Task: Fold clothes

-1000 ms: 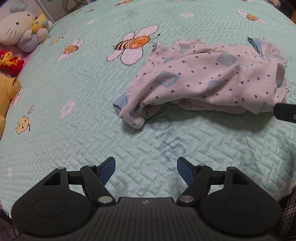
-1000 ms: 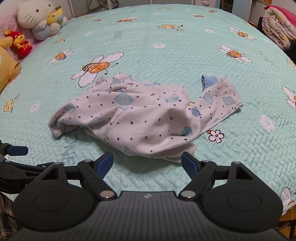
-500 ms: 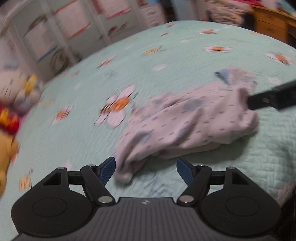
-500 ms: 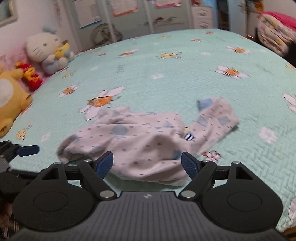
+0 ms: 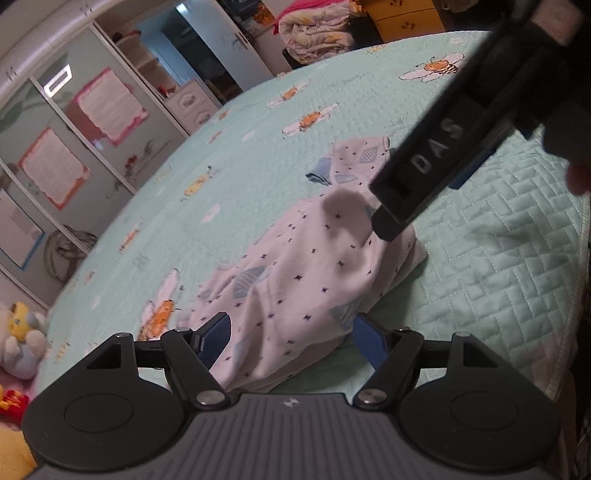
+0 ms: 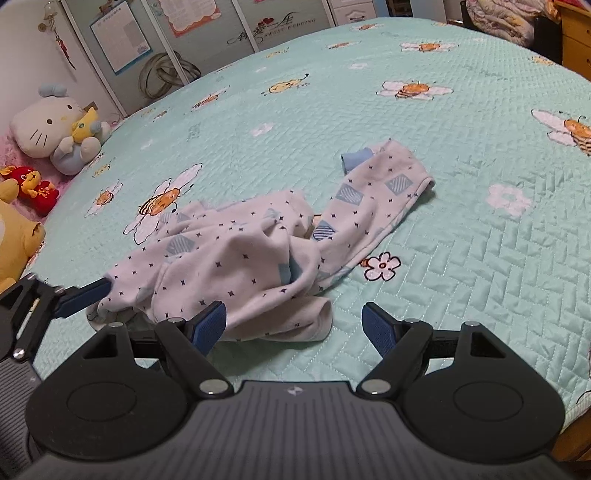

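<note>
Cotton pyjama garment (image 6: 236,258) lay crumpled on bed (image 6: 480,258). Left tongs (image 5: 291,341) had swung to its near end, right tongs (image 6: 293,326) alongside; both released, nothing grasped. Folding not yet begun.

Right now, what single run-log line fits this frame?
stage: approach | garment: crumpled star-print pyjama piece on bee quilt | left gripper: open, straddling its near end | right gripper: open, at its near edge

My bed (image 6: 461,258) wears a mint quilted cover printed with bees and daisies. Beyond it I see wardrobe doors (image 6: 207,33) hung with posters, plush toys (image 6: 55,129) at the left edge, and a yellow wooden dresser (image 5: 410,16) beside piled bedding (image 5: 317,31).
</note>
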Demonstrator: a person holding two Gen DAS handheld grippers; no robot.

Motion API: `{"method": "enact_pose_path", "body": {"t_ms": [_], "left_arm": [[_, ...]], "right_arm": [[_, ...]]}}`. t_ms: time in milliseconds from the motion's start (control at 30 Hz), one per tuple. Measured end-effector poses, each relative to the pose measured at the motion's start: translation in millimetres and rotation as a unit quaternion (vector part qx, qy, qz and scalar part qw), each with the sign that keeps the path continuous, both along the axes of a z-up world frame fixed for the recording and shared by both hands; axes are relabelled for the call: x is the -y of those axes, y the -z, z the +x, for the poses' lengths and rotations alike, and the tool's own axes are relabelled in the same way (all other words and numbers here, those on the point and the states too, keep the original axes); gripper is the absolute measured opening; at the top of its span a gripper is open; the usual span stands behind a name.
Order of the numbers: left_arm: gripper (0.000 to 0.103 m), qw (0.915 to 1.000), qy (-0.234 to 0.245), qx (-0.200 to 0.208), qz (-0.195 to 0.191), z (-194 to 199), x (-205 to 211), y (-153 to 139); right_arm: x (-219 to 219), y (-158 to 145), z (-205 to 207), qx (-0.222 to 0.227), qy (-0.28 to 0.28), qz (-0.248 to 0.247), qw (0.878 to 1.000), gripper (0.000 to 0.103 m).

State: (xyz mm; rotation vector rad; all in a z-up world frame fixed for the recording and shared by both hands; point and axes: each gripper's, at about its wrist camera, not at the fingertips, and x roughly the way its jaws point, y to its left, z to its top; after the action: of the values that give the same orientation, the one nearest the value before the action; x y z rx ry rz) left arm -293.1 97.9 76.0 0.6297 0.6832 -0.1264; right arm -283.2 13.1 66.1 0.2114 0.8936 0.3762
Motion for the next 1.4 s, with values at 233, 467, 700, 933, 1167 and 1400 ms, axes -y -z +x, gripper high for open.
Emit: {"method": "enact_pose_path", "body": {"t_ms": [233,467,700,933,1167,1400], "left_arm": [[0.043,0.9962,-0.027,-0.045,-0.070,35,-10,-3],[0.006,0.9915,-0.055,-0.064,-0.099,54,-13,-12],[0.005,0.9867,-0.096,-0.023,-0.129,63,-37,-49],[0.005,0.9838,-0.145,0.008,-0.106,75,-63,-82],[0.005,0.9702,-0.223,0.034,-0.087,77,-105,-90],[0.005,0.9447,-0.296,0.096,-0.105,62,-170,-131]], "right_arm": [[7,7,3,-0.005,0.014,0.001,1.000,0.080],[18,14,6,-0.011,0.034,0.005,0.999,0.080],[16,19,5,-0.015,0.026,0.007,1.000,0.080],[8,17,2,-0.010,0.009,0.008,1.000,0.080],[1,17,-3,-0.005,-0.005,-0.006,1.000,0.080],[3,19,-2,0.004,-0.008,-0.004,1.000,0.080]]}}
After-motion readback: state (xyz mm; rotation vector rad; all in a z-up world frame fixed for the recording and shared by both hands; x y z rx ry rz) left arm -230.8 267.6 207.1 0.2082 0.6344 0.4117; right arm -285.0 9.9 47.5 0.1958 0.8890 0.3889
